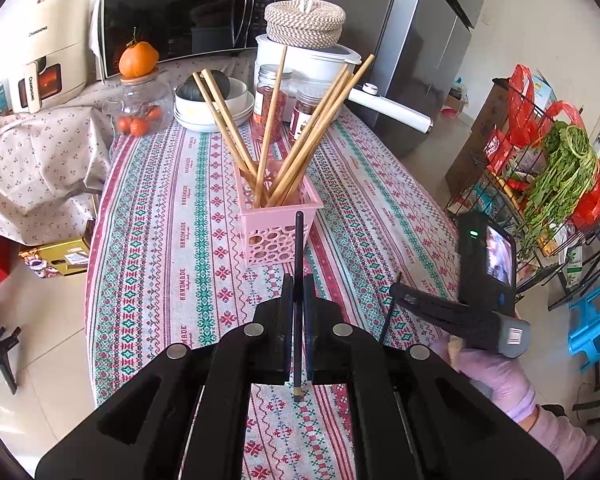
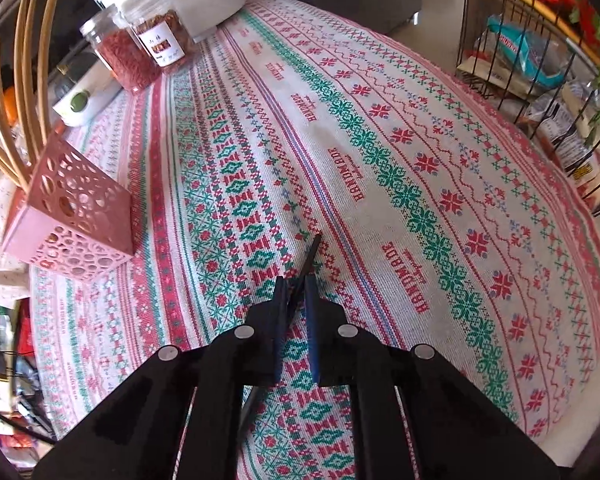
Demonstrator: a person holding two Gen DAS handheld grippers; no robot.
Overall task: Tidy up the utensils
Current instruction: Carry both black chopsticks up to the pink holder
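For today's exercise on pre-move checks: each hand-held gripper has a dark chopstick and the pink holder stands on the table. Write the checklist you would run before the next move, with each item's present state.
1. Left hand-held gripper shut on its dark chopstick: ok.
2. Right hand-held gripper gripping its dark chopstick: cannot tell; the stick lies skewed between the jaws.
3. Pink holder upright on the tablecloth: ok.
4. Room in the holder among the wooden chopsticks: ok, seemingly.
5. Way from left chopstick to holder clear: ok.
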